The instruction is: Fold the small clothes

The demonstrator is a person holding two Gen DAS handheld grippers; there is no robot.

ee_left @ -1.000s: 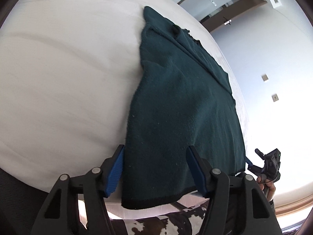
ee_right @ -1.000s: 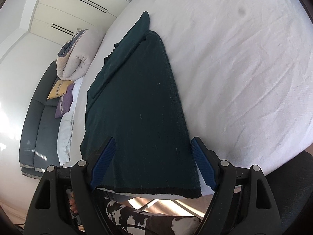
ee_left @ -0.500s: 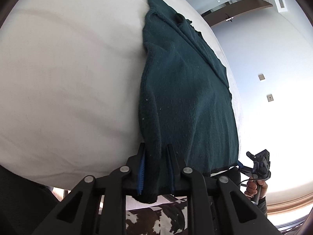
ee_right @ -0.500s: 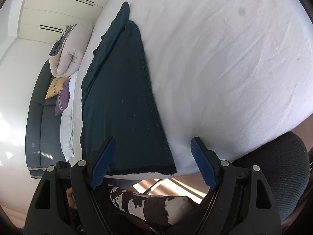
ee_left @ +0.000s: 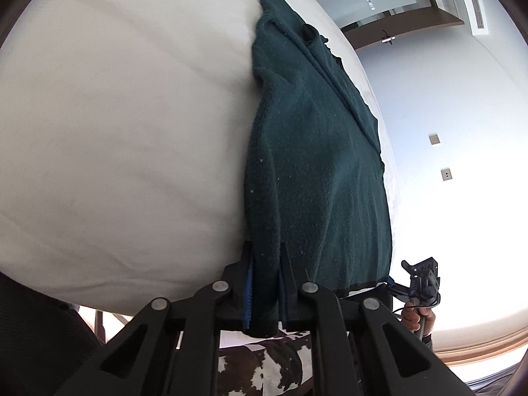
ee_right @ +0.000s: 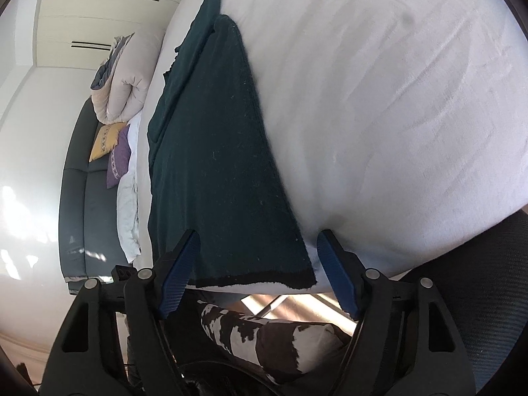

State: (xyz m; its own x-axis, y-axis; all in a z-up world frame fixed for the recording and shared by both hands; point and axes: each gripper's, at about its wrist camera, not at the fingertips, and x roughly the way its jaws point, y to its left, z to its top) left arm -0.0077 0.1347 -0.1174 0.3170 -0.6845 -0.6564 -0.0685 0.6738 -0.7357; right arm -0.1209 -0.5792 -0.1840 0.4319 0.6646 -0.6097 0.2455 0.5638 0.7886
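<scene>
A dark green fleece garment (ee_left: 316, 151) lies lengthwise on a white bed (ee_left: 115, 132), its black-trimmed hem at the near edge. My left gripper (ee_left: 265, 277) is shut on the hem's left corner. In the right wrist view the same garment (ee_right: 217, 171) lies flat. My right gripper (ee_right: 257, 277) is open, its blue pads on either side of the hem's right corner, not closed on it. The right gripper also shows in the left wrist view (ee_left: 420, 283), held by a hand at the hem's far corner.
The person's cow-print trousers (ee_right: 264, 333) are just below the bed edge. A dark sofa (ee_right: 82, 198) with yellow and purple cushions and a rolled duvet (ee_right: 125, 85) stand beyond the bed. A dark chair back (ee_right: 488, 297) is at the right.
My left gripper went from open around the hem to shut on its left corner. My right gripper stayed open and shifted so its pads straddle the right corner.
</scene>
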